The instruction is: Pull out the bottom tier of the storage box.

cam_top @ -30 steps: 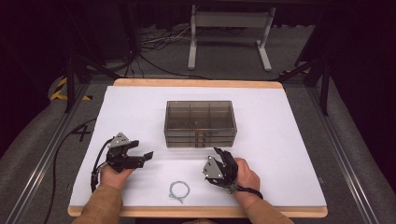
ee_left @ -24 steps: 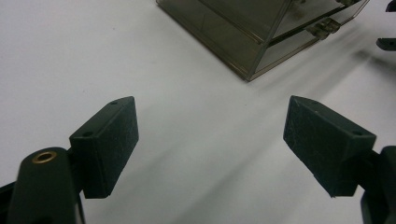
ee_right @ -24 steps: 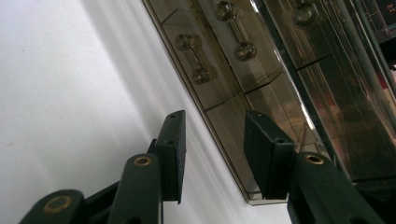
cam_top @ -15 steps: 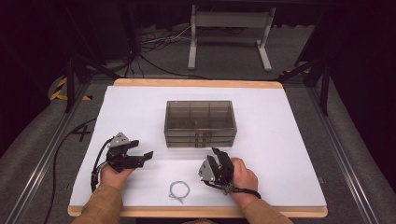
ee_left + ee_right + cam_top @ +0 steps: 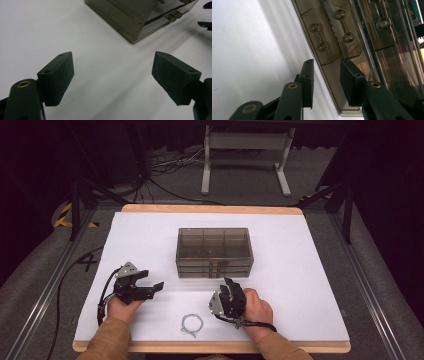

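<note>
My right hand-held gripper (image 5: pixel 325 75), jaws narrowing on nothing, nears the box's (image 5: pixel 215 251) slick, rigid, light drawer; I'd pinch its small handle (image 5: pixel 319 37), left hand-held gripper (image 5: pixel 112 75) released.

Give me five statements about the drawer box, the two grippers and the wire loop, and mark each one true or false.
1. The smoky clear drawer box stands on the white table cover. True.
2. The left gripper is clamped on the box. False: its jaws stand wide apart over bare cover, away from the box.
3. The right gripper points at the front of the box, near the drawer handles. True; its jaws have just been closing, with nothing pressed between them.
4. The wire loop lies inside the top drawer. False: it lies on the cover near the front edge, between the two hands.
5. A drawer is pulled fully out. False: all look pushed in.
</note>
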`<state>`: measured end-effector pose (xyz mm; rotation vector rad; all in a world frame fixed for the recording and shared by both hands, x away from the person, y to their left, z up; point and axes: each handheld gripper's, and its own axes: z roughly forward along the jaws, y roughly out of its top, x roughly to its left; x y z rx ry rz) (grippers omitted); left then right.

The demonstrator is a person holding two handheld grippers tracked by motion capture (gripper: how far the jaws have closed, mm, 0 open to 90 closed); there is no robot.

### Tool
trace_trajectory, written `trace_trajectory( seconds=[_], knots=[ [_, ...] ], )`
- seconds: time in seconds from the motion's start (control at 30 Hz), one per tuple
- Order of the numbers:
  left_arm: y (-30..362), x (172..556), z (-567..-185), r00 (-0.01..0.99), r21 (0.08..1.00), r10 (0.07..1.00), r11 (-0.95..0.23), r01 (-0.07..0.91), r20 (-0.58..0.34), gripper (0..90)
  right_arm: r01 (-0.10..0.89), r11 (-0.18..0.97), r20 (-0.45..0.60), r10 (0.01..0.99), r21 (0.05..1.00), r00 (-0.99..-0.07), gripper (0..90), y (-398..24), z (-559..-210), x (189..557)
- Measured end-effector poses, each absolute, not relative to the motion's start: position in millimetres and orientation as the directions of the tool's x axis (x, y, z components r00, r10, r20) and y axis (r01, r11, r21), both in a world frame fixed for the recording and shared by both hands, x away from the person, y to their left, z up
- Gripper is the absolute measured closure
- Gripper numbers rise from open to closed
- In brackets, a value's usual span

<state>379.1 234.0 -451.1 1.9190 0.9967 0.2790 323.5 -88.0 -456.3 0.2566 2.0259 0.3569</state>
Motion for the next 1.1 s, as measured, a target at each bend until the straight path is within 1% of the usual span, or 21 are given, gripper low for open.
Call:
trace_trajectory(
  seconds=[0.73,1.1],
  knots=[
    [238.8,372.0,-451.3,0.631,0.812,0.748,-0.228,0.537,-0.208,19.0,-0.026,0.957,-0.872,0.252,0.289,-0.42,67.5,-66.3,-460.9,326.5],
    [237.6,372.9,-451.5,0.625,0.807,0.754,-0.232,0.543,-0.203,20.0,-0.026,0.968,-0.895,0.222,0.251,-0.387,67.5,-56.0,-466.0,329.2]
  ],
)
